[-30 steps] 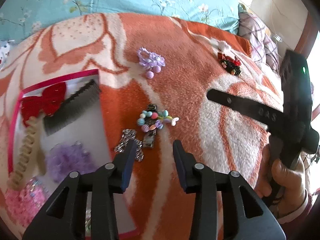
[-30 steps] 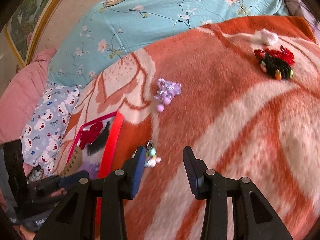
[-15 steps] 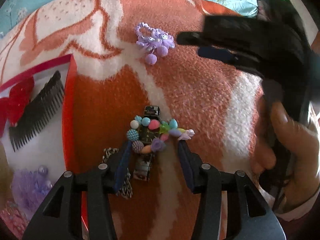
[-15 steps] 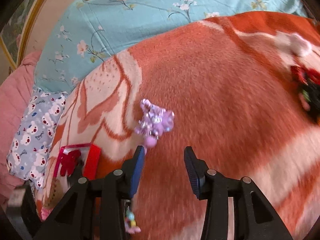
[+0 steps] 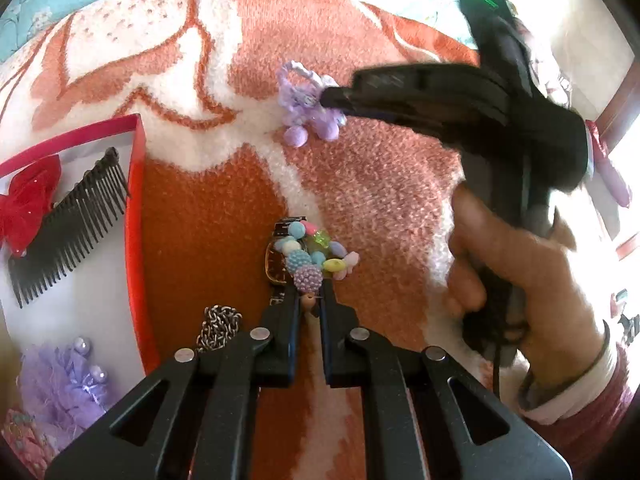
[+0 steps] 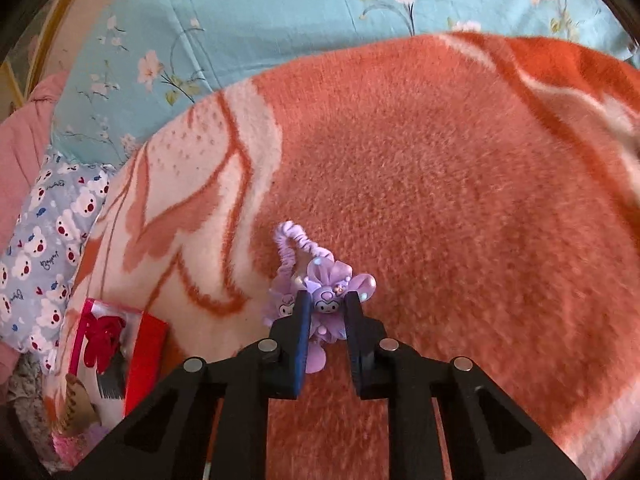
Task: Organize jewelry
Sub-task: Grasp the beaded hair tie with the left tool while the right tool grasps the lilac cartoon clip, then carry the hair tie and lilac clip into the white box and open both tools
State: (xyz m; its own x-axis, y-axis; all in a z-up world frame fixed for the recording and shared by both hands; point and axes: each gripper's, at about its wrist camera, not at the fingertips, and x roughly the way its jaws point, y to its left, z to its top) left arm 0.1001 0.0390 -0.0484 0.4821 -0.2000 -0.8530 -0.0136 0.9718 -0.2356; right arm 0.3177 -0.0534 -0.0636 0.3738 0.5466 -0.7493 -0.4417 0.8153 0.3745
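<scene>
My left gripper [image 5: 307, 292] is shut on a pastel bead bracelet [image 5: 316, 258] that lies over a dark wristwatch [image 5: 277, 264] on the orange and white blanket. A silver chain [image 5: 218, 326] lies just left of the fingers. My right gripper [image 6: 326, 308] has closed on a purple hair tie with cartoon charms [image 6: 320, 288] on the blanket; it also shows in the left wrist view [image 5: 308, 104], with the right gripper's tip against it. The red-rimmed box [image 5: 134, 216] holds a black comb [image 5: 68, 232], a red bow [image 5: 26, 204] and a purple flower piece [image 5: 64, 384].
The box also shows low at the left of the right wrist view [image 6: 146, 356]. A blue floral bedsheet [image 6: 280, 12] and a bear-print pillow [image 6: 44, 224] lie beyond the blanket. The hand holding the right gripper [image 5: 520, 280] fills the right of the left wrist view.
Both grippers moved forward and down and closed. The left closed on the bead bracelet, the right on the purple hair tie.
</scene>
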